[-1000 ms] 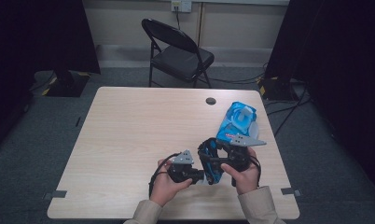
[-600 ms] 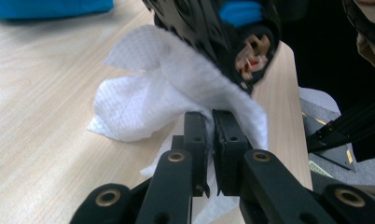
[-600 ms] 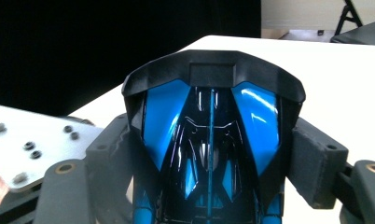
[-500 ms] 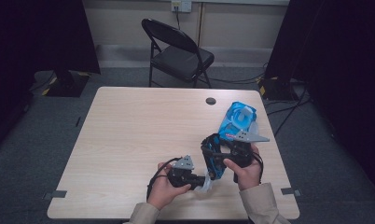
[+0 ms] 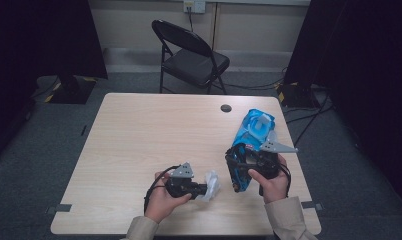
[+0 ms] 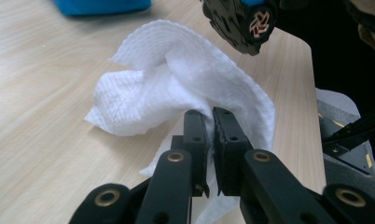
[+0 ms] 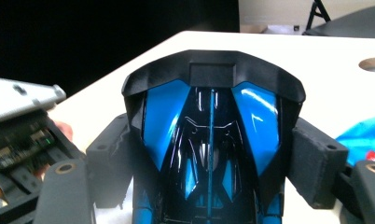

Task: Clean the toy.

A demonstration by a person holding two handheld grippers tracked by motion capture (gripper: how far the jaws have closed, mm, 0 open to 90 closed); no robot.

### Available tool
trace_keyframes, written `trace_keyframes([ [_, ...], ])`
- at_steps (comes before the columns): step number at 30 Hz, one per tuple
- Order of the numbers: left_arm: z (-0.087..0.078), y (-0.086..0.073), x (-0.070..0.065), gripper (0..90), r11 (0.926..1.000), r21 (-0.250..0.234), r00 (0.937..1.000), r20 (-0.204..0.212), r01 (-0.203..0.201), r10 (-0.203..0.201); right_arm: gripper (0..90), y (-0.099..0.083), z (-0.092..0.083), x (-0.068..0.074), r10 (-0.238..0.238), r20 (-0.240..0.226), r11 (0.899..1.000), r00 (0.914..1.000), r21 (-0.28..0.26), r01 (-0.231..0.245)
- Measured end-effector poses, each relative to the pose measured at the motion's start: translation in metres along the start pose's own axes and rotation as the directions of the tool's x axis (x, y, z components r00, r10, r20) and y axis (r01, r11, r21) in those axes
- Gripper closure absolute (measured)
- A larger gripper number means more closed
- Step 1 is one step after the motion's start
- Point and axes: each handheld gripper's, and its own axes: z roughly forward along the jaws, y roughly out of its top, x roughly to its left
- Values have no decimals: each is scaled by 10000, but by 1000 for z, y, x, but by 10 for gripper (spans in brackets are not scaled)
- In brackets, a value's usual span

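My left gripper [image 5: 203, 189] is shut on a crumpled white wipe [image 5: 212, 184] near the table's front edge. In the left gripper view the jaws [image 6: 212, 116] pinch the wipe [image 6: 176, 88], which rests bunched on the wood. My right gripper [image 5: 237, 172] is shut on a blue and black toy car [image 5: 235, 176], held just right of the wipe. In the right gripper view the car [image 7: 211, 126] sits nose-up between the two pads [image 7: 316, 163]. The car's wheel [image 6: 244, 21] hangs just beyond the wipe, apart from it.
A blue wipes packet [image 5: 256, 127] lies behind the right hand, near the right edge of the light wood table [image 5: 154, 135]. A round cable hole [image 5: 226, 108] sits at the back. A black folding chair [image 5: 191, 55] stands beyond the table.
The two hands have drawn slightly apart: the left gripper with the wipe slid toward the near edge, and the right gripper with the car shifted right. The wipe has left the car.
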Motion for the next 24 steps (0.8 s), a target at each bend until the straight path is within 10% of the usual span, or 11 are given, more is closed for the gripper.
trace_keyframes([
  [24,-46,-18,32,840,9993,-199,9901,-1362,319,-343,257,-22,8,-21,-277,717,9929,9970,1171,192],
])
